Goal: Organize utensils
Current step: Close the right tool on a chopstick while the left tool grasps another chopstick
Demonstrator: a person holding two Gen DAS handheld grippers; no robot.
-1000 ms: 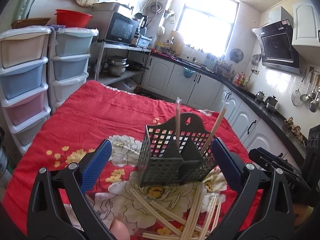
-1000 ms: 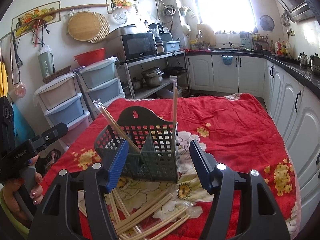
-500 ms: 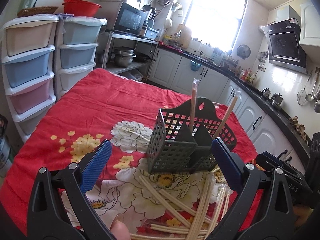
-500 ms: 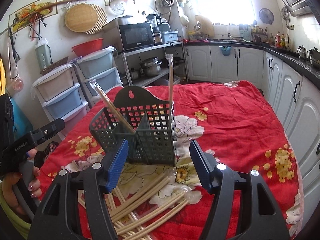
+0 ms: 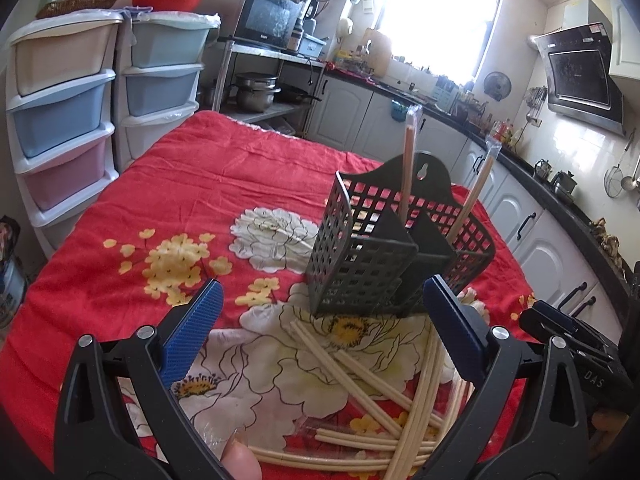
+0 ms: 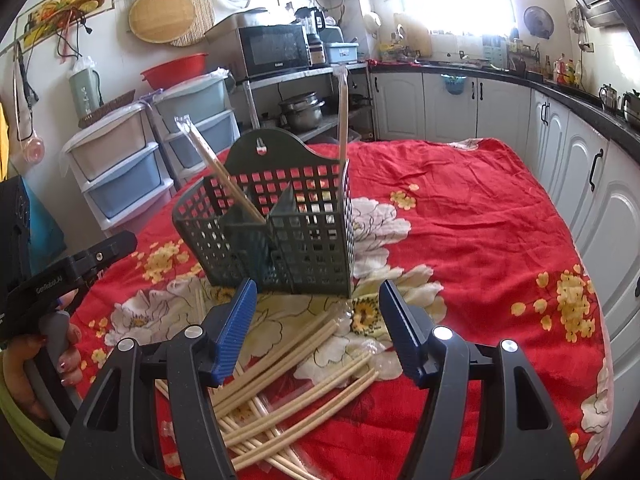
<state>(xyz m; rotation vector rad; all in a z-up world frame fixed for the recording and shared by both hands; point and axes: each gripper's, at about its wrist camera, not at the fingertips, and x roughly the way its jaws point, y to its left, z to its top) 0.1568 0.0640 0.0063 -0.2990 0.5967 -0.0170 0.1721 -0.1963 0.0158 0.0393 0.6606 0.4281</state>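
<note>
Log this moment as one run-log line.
left gripper: open, empty | right gripper: open, empty | dark perforated plastic utensil caddy: two wrapped chopsticks | loose pale chopsticks: on cloth

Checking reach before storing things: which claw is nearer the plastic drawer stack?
Left. The left claw sits on the side toward the drawer stack; the right claw lies beyond it, farther away.
</note>
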